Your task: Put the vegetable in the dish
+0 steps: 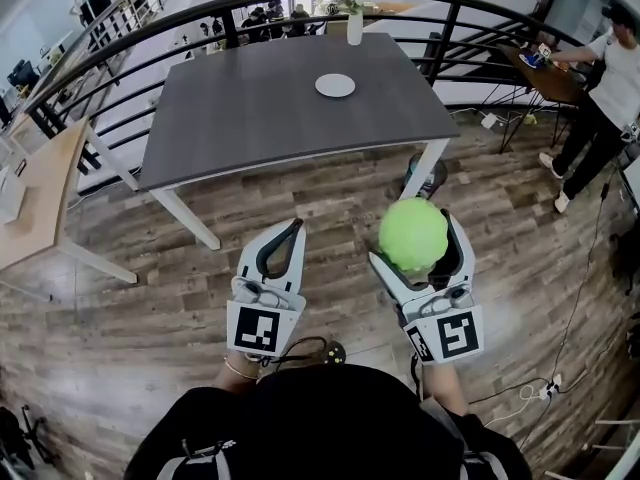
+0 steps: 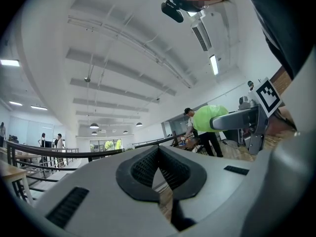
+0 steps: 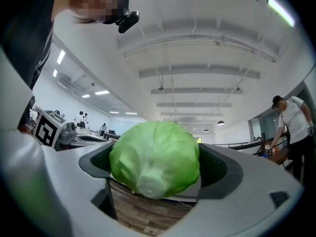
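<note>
A round green cabbage [image 1: 413, 234] sits between the jaws of my right gripper [image 1: 420, 243], which is shut on it and held up over the wooden floor, short of the table. In the right gripper view the cabbage [image 3: 155, 159] fills the jaws of the right gripper [image 3: 156, 168]. A small white dish [image 1: 335, 85] rests on the far middle of the dark grey table [image 1: 250, 118]. My left gripper [image 1: 285, 238] is beside the right one, shut with nothing in it; in its own view the left gripper [image 2: 159, 168] has its pads meeting.
A white vase with flowers [image 1: 354, 20] stands at the table's far edge by a black curved railing [image 1: 130, 43]. A wooden desk [image 1: 30, 198] lies at left. A person [image 1: 600, 98] stands at another desk far right. Cables [image 1: 540, 388] trail on the floor.
</note>
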`<action>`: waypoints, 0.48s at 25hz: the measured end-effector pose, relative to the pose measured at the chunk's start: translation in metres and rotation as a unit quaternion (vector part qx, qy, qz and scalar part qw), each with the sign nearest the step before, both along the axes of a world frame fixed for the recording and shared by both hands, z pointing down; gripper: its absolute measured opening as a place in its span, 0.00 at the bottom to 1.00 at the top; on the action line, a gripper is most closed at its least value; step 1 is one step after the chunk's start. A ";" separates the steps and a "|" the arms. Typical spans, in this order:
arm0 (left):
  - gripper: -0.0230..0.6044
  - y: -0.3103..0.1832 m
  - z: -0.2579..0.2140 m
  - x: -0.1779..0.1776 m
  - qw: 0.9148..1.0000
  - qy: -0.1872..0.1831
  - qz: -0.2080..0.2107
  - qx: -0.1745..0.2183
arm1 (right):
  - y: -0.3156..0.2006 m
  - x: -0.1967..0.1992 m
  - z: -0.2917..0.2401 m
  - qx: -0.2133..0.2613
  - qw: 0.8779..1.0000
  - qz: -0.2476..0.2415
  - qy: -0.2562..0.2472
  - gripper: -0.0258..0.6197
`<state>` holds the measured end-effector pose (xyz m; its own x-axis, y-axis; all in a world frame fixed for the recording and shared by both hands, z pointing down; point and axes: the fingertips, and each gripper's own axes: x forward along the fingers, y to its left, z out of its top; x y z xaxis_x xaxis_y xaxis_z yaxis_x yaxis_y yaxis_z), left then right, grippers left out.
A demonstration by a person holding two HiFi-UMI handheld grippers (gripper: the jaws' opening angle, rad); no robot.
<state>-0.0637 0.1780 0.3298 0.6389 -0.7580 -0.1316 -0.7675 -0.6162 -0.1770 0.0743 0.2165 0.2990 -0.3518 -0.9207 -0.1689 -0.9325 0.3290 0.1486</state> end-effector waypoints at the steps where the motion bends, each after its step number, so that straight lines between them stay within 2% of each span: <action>1: 0.04 -0.004 0.001 0.004 1.000 0.001 -0.003 -0.001 | -0.004 0.004 0.001 0.000 1.000 -0.003 -0.001 0.82; 12: 0.04 -0.029 0.003 0.020 1.000 0.001 -0.021 -0.007 | -0.034 0.021 0.012 -0.011 1.000 -0.021 -0.005 0.82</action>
<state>-0.0438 0.1489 0.3331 0.6067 -0.7856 -0.1216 -0.7927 -0.5863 -0.1669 0.0955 0.1828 0.3107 -0.3881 -0.9090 -0.1518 -0.9194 0.3706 0.1317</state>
